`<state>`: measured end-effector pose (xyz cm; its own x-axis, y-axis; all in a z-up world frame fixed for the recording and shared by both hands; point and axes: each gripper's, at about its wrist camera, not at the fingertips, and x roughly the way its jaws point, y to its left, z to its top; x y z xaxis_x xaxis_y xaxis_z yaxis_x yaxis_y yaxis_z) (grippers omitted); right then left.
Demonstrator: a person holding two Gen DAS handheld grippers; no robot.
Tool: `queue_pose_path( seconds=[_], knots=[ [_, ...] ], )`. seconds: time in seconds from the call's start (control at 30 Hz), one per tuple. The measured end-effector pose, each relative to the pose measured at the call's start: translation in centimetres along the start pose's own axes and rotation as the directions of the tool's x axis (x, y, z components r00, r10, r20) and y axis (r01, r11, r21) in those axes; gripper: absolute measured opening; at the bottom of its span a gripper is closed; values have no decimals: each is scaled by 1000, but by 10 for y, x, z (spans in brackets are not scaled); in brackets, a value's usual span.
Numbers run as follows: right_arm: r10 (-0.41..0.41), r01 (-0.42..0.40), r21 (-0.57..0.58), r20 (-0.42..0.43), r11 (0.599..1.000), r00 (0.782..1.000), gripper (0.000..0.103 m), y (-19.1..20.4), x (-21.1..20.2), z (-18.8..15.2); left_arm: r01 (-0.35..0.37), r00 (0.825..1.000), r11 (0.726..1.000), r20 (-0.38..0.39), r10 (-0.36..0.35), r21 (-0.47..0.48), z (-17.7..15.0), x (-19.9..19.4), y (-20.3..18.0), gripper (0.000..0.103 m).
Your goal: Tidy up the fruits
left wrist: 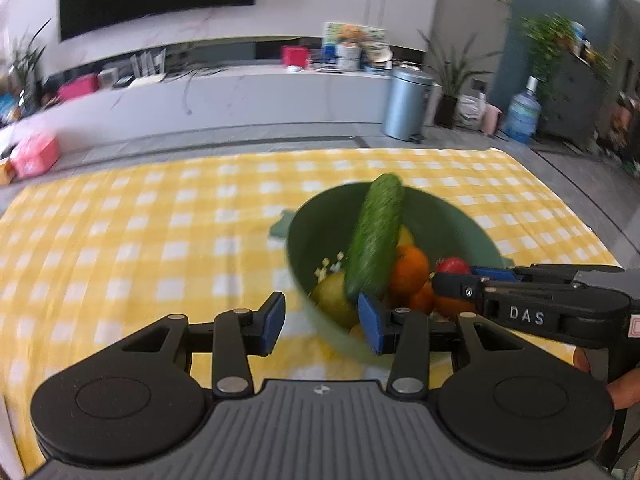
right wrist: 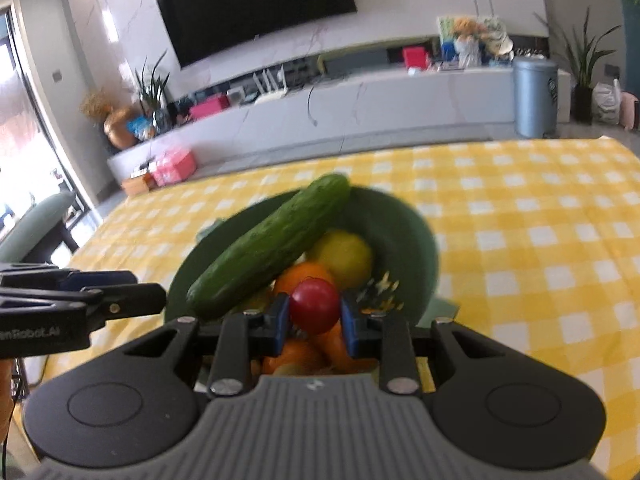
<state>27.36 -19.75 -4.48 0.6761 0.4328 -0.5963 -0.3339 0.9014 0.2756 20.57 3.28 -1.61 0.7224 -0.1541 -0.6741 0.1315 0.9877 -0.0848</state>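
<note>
We see the green bowl [left wrist: 304, 236] sitting on the yellow checked tablecloth [left wrist: 120, 232], and it holds most of the fruit. A long cucumber [left wrist: 376, 240] leans across it, its upper end poking over the far rim and its lower end down among the other pieces. Under the cucumber lie a yellow lemon [right wrist: 344, 258], at least 2 oranges [left wrist: 408, 270] and a pale green fruit [left wrist: 332, 294] near the bowl's close side; blur keeps us from telling that last one more exactly.

In the right wrist view we hold a small red tomato [right wrist: 314, 306] in the right gripper [right wrist: 314, 320]: its 2 blue pads press on the tomato from either side, just over the oranges at the bowl's near edge. From the left wrist view the same tomato shows as a red spot beside the tip of that gripper.

Our left gripper [left wrist: 322, 318] stands partly open with nothing between its pads; 1 blue pad overlaps the bowl's near rim in the picture and the other hangs over the cloth beside it.

Beyond the table we make out a grey bin [left wrist: 408, 102], a large water bottle [left wrist: 522, 114], potted plants and a dark screen [right wrist: 256, 4] on the wall.
</note>
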Motion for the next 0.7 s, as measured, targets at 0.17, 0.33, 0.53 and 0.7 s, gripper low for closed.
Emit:
queue_pose_path(
  seconds=[0.17,0.33,0.53,0.7],
  knots=[
    [-37,36,-84,-18,996,999,24,16,5,-1,-18,1000,999,-14,18,-49,-16,-2,11,51],
    [-51,42,-147,-57,988,997,24,29,8,-3,3,999,998,-32,-5,-55,-21,2,10,51],
    [-62,51,-150,-65,987,996,25,30,12,-6,13,999,1000,-43,-14,-10,-29,4,-1,51],
    [-47,39,-135,-56,990,997,38,28,7,-8,15,999,1000,-35,-15,-1,-29,1,-4,51]
  ],
)
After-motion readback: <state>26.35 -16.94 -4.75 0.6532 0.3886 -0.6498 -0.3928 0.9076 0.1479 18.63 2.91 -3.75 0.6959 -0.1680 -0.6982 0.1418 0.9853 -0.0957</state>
